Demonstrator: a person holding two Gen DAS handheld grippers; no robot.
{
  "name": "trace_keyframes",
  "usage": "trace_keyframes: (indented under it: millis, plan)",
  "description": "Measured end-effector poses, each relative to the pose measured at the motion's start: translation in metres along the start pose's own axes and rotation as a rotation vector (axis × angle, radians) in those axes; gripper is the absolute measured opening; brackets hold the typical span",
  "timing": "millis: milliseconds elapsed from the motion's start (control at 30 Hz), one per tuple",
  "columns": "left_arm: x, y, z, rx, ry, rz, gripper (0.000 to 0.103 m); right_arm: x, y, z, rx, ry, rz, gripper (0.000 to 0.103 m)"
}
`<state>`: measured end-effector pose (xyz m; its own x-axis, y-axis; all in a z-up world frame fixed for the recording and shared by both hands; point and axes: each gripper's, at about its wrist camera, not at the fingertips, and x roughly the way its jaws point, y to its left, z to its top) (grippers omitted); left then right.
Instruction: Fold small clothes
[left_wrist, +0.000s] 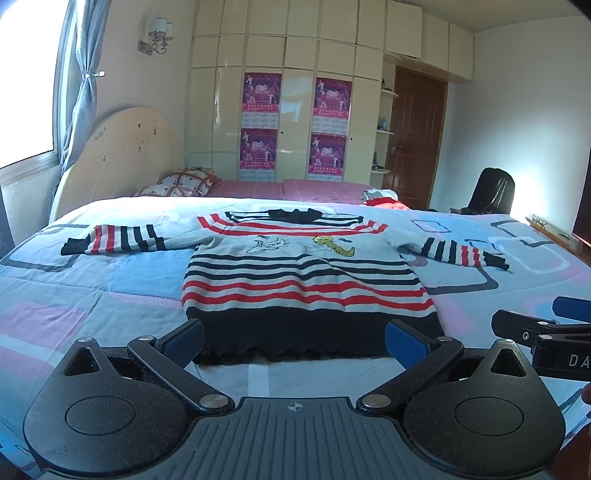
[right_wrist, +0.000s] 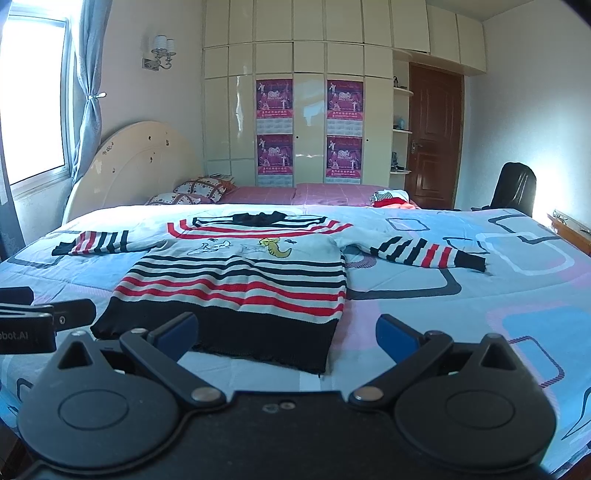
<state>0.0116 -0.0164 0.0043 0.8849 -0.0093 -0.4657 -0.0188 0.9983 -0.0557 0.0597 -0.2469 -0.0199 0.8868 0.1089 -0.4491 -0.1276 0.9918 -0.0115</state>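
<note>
Both grippers, left gripper and right gripper, hover wide open and empty just short of the striped sweater's dark hem. Folding hasn't started, I'd say. It lies flat on the quilt, sleeves spread. Next: pinch hem corners or a sleeve. Beyond it: clothes pile, pillows; nothing's blocking.

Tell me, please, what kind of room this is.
Most likely a home bedroom: a bed with a curved headboard and pillows, a tall built-in wardrobe, and a curtained window.
</note>
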Motion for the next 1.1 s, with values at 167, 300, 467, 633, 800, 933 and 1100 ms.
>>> trace_keyframes:
  millis: [167, 300, 467, 633, 800, 933, 1100]
  plan:
    - [0.0005, 0.0002, 0.001, -0.001, -0.001, 0.001, 0.103, -0.0019, 0.0008, 0.0015, -0.003, -0.005, 0.0, 0.102]
    - [0.0006, 0.0009, 0.0014, -0.001, 0.001, 0.0, 0.103, -0.0018, 0.0038, 0.0019, -0.007, -0.007, 0.0, 0.102]
    - [-0.0002, 0.0023, 0.0014, -0.002, 0.003, -0.004, 0.103, -0.0026, 0.0045, 0.0016, -0.008, -0.007, -0.001, 0.102]
    - [0.0, 0.003, 0.0013, -0.001, 0.004, -0.004, 0.103, -0.0026, 0.0056, 0.0017, -0.009, -0.004, -0.001, 0.102]
    - [0.0009, 0.0034, 0.0008, -0.001, 0.008, -0.004, 0.103, -0.0025, 0.0061, 0.0013, -0.01, -0.003, -0.001, 0.102]
    - [0.0013, 0.0035, 0.001, -0.002, 0.009, -0.004, 0.103, -0.0027, 0.0061, 0.0014, -0.01, -0.004, 0.001, 0.102]
    - [0.0017, 0.0047, 0.0002, -0.004, 0.011, 0.0, 0.103, -0.0023, 0.0085, 0.0002, -0.013, -0.003, 0.003, 0.102]
